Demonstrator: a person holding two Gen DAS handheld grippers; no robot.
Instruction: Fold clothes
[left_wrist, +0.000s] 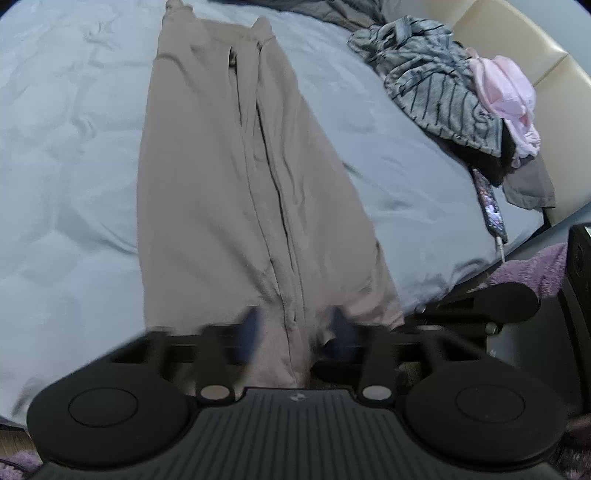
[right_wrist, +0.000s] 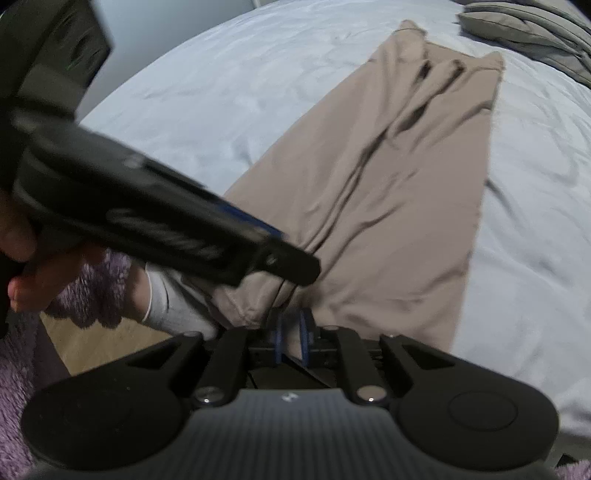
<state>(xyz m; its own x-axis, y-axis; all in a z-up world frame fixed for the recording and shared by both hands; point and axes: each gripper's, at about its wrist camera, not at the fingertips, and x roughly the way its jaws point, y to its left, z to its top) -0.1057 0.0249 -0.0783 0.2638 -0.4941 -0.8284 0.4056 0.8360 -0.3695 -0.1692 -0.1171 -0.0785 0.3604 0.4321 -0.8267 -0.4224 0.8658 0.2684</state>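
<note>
Beige trousers (left_wrist: 229, 166) lie stretched lengthwise on a light blue bed (left_wrist: 66, 147), legs side by side, cuffs at the far end. My left gripper (left_wrist: 295, 332) sits at the near waist end with its blue fingers (left_wrist: 251, 328) apart and cloth between them. In the right wrist view the trousers (right_wrist: 399, 199) run away up the bed. My right gripper (right_wrist: 291, 332) is shut on the waist edge. The left gripper's black body (right_wrist: 147, 214) crosses this view just to the left.
A pile of clothes lies at the bed's right edge: a grey striped garment (left_wrist: 436, 85) and a pink one (left_wrist: 506, 96). A phone on a cable (left_wrist: 491, 206) lies nearby. A grey pillow (right_wrist: 532, 33) is at the far end. A purple rug (right_wrist: 88, 291) covers the floor.
</note>
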